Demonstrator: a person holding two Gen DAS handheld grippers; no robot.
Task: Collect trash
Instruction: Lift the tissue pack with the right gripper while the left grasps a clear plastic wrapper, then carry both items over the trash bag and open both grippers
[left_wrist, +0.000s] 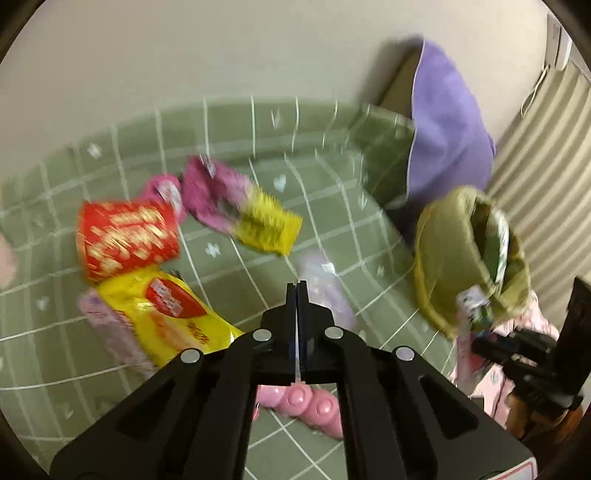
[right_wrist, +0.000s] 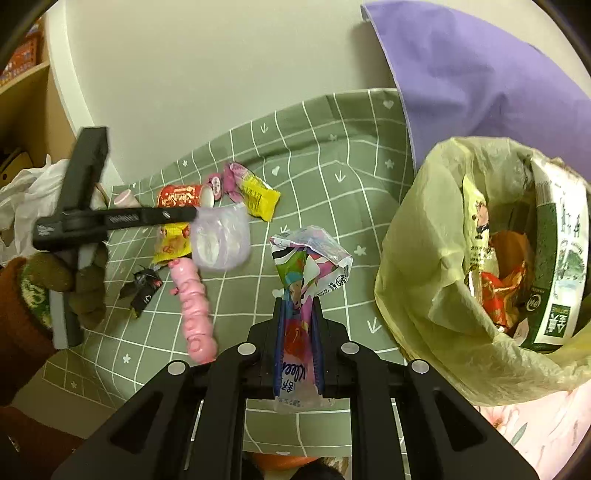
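1. The yellow trash bag (right_wrist: 436, 280) already holds several wrappers and a green carton, so part of the collecting is done.
2. The right gripper (right_wrist: 298, 295) has its jaws clamped on a colourful wrapper (right_wrist: 308, 258), near the bag but not yet in it.
3. The left gripper (left_wrist: 297, 286) has its jaws together on a thin clear plastic bag (right_wrist: 221, 240).
4. Left on the green cloth (right_wrist: 332, 177): red packet (left_wrist: 127, 238), yellow packet (left_wrist: 166, 314), pink strip (right_wrist: 194, 306) and others.

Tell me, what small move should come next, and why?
Probably carry the right hand-held gripper over to the yellow trash bag and drop in the wrapper it is clamped on; the bag's mouth gapes open just beside it.
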